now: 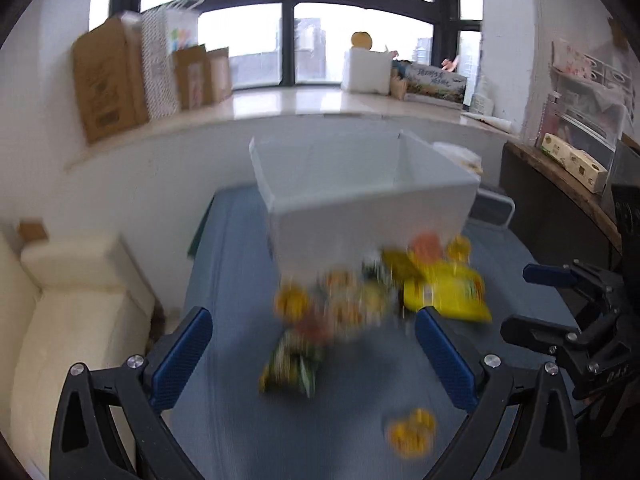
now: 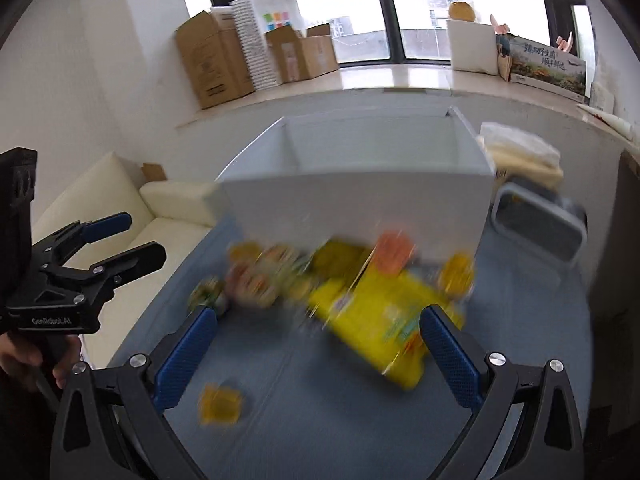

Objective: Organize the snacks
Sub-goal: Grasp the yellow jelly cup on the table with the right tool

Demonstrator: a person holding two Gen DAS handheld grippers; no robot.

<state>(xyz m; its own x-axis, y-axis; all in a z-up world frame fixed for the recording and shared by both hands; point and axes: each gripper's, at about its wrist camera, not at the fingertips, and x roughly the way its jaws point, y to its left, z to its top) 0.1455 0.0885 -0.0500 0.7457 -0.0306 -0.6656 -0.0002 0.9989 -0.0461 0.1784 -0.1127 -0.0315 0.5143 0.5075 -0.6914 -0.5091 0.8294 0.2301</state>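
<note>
**Both grippers wide over a heap of snacks**

Hanging above the blue table [image 1: 224, 400], the left gripper [image 1: 314, 354] has its blue-padded fingers [image 1: 182, 356] spread wide with nothing between the pads — a green and yellow packet [image 1: 290, 364] lies on the cloth in the gap. The right gripper [image 2: 318, 354] is just as wide and just as empty; through its fingers a large yellow bag [image 2: 372, 320] shows, lying flat on the table. In the right wrist view a hand [image 2: 60, 364] grips the handle of the left gripper at the left edge.

The snacks are blurred, so brands and shapes cannot be read. Most sit in a loose pile [image 1: 344, 300] at the foot of a white box [image 1: 360, 200], which stands open-topped near the far end of the table. An orange packet [image 2: 394, 252] lies up against the box's front wall. One small yellow snack [image 1: 412, 432] lies alone, nearer the grippers and apart from the pile.

Just beside the box, on its right, is a grey container [image 2: 536, 224]. Left of the table stands a cream sofa [image 1: 72, 300], and cardboard boxes [image 2: 212, 60] line the windowsill [image 1: 300, 104] behind.
</note>
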